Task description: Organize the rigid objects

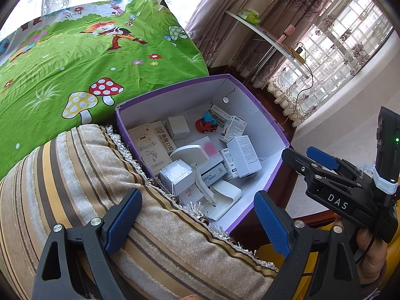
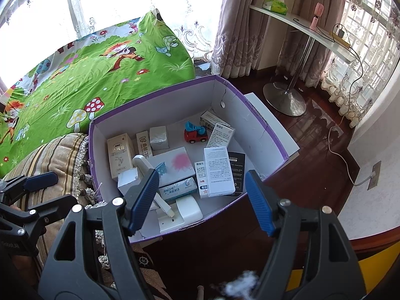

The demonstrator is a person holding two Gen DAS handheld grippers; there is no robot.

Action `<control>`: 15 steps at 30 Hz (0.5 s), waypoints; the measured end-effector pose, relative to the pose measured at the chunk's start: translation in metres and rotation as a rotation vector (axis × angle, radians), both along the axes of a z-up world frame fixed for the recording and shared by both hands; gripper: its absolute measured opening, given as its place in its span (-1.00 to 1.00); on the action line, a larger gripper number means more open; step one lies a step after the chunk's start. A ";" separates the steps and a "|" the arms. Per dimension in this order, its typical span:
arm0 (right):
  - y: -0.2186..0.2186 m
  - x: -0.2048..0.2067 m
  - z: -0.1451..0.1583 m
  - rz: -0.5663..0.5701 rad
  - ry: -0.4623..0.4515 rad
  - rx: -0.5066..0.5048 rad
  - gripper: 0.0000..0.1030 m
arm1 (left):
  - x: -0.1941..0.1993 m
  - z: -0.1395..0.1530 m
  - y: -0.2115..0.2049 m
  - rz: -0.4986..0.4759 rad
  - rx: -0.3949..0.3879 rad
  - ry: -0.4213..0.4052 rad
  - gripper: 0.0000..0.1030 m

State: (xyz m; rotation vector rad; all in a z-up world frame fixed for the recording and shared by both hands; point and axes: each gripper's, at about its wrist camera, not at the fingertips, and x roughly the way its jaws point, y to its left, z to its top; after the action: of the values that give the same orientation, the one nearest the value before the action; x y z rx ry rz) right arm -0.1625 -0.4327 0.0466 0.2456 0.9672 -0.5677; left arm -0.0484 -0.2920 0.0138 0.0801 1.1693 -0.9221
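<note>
Purple-rimmed cardboard box (image 2: pixel 260 125) beside striped cushion (image 1: pixel 75 175), already holding medicine cartons, a red toy car (image 2: pixel 195 135) and a white stand. Left hand-held gripper (image 1: pixel 197 221) wide open, empty; right hand-held gripper (image 2: pixel 201 200) part open, empty, over the near rim. Judgement: pick a free-standing carton, grip its narrow faces, lift straight.

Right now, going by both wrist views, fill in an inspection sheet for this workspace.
Surface: striped cushion beside green cartoon bedsheet.
Job's things: purple box holds small cartons, red toy car, white stand.
Clutter: black leaflet in the box.
Grippers: left gripper and right gripper open, fingers empty.
Cables: white cord on the floor, running to a wall socket.
Surroundings: curtains, white shelf, windows.
</note>
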 end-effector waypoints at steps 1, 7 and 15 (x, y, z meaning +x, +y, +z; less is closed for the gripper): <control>0.000 0.000 0.000 0.000 0.000 0.000 0.45 | 0.000 0.000 0.000 0.000 0.000 0.000 0.78; 0.000 0.000 0.000 0.001 0.000 0.001 0.45 | 0.000 0.000 0.000 0.000 0.000 0.000 0.78; 0.001 0.000 -0.002 0.002 0.003 0.006 0.45 | 0.001 0.000 0.000 0.002 0.000 0.001 0.78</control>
State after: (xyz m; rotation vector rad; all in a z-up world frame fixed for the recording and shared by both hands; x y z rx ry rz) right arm -0.1624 -0.4321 0.0448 0.2495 0.9716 -0.5639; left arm -0.0479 -0.2919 0.0135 0.0784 1.1700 -0.9209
